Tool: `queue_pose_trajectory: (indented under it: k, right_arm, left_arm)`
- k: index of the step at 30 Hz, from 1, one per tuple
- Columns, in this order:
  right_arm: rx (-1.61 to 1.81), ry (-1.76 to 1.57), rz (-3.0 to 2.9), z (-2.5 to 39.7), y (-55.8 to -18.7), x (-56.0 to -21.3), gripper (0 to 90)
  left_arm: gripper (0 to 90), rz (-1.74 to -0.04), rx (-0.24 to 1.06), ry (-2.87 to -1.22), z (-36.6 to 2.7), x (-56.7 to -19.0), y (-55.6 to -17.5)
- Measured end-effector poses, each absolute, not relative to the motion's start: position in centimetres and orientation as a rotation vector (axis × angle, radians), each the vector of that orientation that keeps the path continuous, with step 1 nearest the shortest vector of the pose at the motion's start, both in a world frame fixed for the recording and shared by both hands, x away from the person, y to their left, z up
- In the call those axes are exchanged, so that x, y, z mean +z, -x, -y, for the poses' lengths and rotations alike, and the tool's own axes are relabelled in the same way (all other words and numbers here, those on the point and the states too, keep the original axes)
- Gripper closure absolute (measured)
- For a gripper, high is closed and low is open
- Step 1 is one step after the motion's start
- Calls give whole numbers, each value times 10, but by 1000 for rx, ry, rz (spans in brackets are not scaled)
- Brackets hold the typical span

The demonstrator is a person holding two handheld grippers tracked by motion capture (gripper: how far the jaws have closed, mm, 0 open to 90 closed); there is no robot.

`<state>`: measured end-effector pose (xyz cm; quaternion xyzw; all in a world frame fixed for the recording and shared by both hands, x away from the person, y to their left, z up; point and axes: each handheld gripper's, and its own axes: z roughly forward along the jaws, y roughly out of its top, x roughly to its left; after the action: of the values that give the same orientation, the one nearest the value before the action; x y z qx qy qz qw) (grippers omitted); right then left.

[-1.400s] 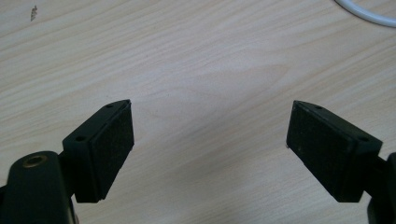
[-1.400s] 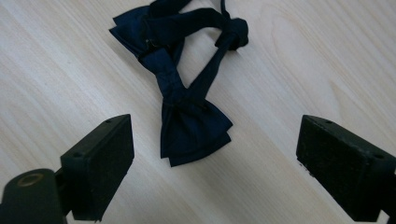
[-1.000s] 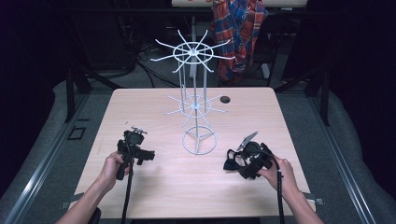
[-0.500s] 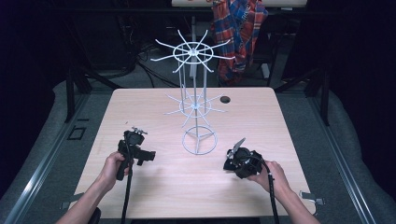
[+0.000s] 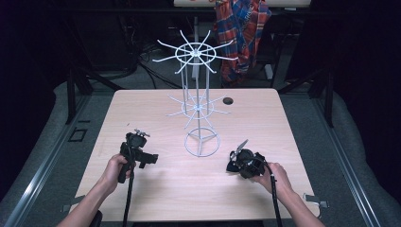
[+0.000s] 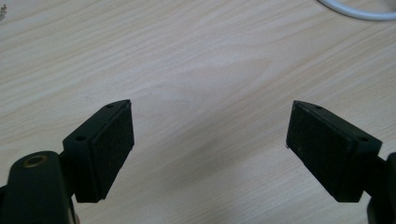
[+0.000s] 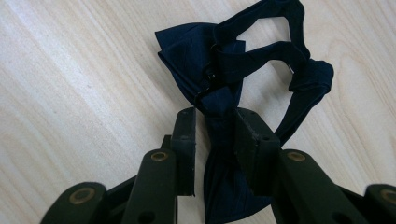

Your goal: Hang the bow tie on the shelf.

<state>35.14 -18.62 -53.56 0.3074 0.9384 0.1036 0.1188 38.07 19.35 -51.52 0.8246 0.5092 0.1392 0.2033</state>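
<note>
Right tongs (image 7: pixel 212 140) clamped on navy bow tie (image 7: pixel 224 60) at its knot | left tongs (image 6: pixel 210 140) spread, empty | lift tie off counter (image 5: pixel 156 109) gently, strap free.

One bow tie (image 7: pixel 219 60), one wire rack (image 5: pixel 196 106), one table (image 5: pixel 156 184), two grippers: left (image 6: pixel 210 140), right (image 7: pixel 215 128).

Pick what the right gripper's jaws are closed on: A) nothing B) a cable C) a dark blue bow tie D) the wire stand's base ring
C: in the right gripper view the right gripper has its jaws pinched on the knot of the dark blue bow tie lying on the table.
</note>
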Motion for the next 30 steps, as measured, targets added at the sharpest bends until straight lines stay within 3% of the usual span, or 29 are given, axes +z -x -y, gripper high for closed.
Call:
queue_pose_trajectory:
  k: [8, 30]
  right_arm:
    - [287, -899, -2719, 186, -354, -539, 678]
    - [305, -1061, -2738, 193, -371, -538, 748]
  left_arm:
    - [152, -1393, 363, -2298, -196, -514, -379]
    - [151, -1375, 320, -2332, -194, -517, -380]
